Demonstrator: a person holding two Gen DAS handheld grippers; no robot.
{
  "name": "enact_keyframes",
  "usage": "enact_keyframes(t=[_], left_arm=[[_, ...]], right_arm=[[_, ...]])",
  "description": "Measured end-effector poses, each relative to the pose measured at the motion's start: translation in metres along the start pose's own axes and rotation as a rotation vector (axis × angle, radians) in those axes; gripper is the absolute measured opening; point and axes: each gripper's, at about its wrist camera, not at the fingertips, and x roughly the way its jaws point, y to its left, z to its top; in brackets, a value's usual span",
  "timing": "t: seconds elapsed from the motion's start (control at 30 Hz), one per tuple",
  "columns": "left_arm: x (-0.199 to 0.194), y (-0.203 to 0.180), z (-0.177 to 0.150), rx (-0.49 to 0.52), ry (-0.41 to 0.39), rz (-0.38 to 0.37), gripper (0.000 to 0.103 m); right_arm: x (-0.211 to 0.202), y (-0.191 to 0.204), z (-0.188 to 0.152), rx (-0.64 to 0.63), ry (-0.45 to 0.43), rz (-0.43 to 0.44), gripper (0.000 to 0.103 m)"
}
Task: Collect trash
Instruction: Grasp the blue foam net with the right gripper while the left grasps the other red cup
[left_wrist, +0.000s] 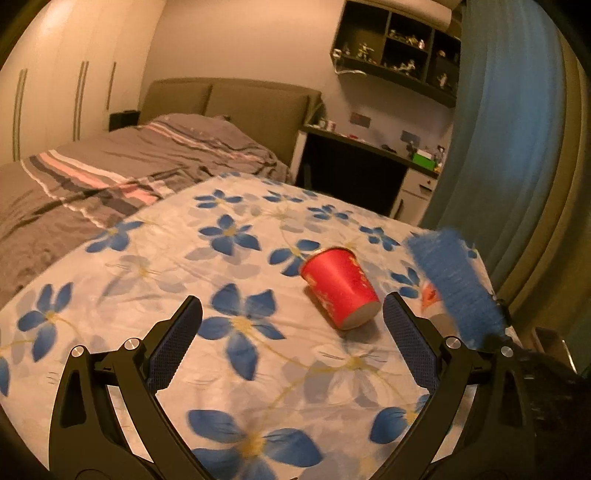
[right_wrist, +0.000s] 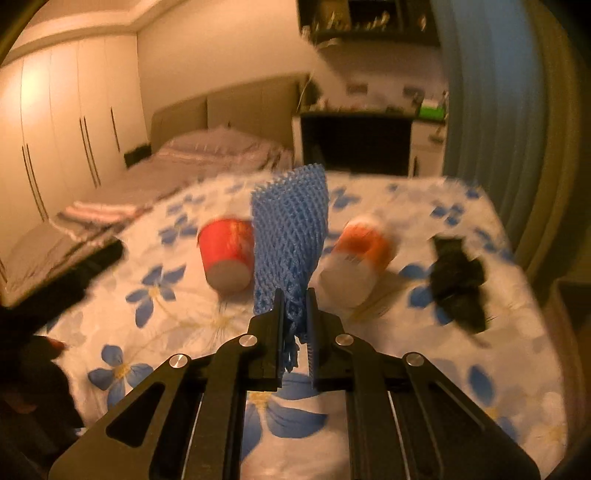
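A red paper cup (left_wrist: 340, 287) lies on its side on the flowered cloth, also in the right wrist view (right_wrist: 226, 251). My left gripper (left_wrist: 291, 314) is open, just short of the cup. My right gripper (right_wrist: 295, 295) is shut on a blue foam net (right_wrist: 291, 236) and holds it above the cloth; the net shows at the right of the left wrist view (left_wrist: 454, 284). A white and orange bottle (right_wrist: 358, 258) lies behind the net. A crumpled black piece (right_wrist: 458, 280) lies to the right.
The flowered cloth (left_wrist: 184, 258) covers a raised surface. A bed with grey striped bedding (left_wrist: 92, 177) is to the left, a dark desk (left_wrist: 369, 166) and a blue curtain (left_wrist: 498, 129) behind. Wardrobes (right_wrist: 55, 129) line the left wall.
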Motion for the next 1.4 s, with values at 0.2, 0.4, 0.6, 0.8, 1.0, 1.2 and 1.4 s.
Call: enact_keyframes(t=[0.2, 0.4, 0.6, 0.8, 1.0, 1.2, 1.4], left_arm=[[0.031, -0.026, 0.0, 0.019, 0.063, -0.054, 0.097], [0.071, -0.041, 0.003, 0.037, 0.113, -0.062, 0.097], [0.108, -0.047, 0.003, 0.029, 0.184, -0.067, 0.087], [0.131, -0.046, 0.001, 0.004, 0.259, -0.091, 0.07], [0.132, -0.046, 0.001, 0.007, 0.266, -0.123, 0.065], [0.092, -0.047, 0.002, 0.018, 0.197, -0.165, 0.064], [0.026, -0.063, -0.005, 0.061, 0.094, -0.218, 0.064]], right_arm=[[-0.039, -0.028, 0.002, 0.031, -0.107, -0.074, 0.011], [-0.057, -0.069, -0.001, 0.122, -0.15, -0.133, 0.011], [-0.063, -0.091, -0.005, 0.159, -0.167, -0.159, 0.011], [-0.063, -0.098, -0.009, 0.167, -0.155, -0.155, 0.011], [-0.068, -0.098, -0.013, 0.172, -0.157, -0.156, 0.011], [-0.075, -0.102, -0.016, 0.185, -0.163, -0.155, 0.011], [-0.089, -0.104, -0.021, 0.198, -0.179, -0.16, 0.011]])
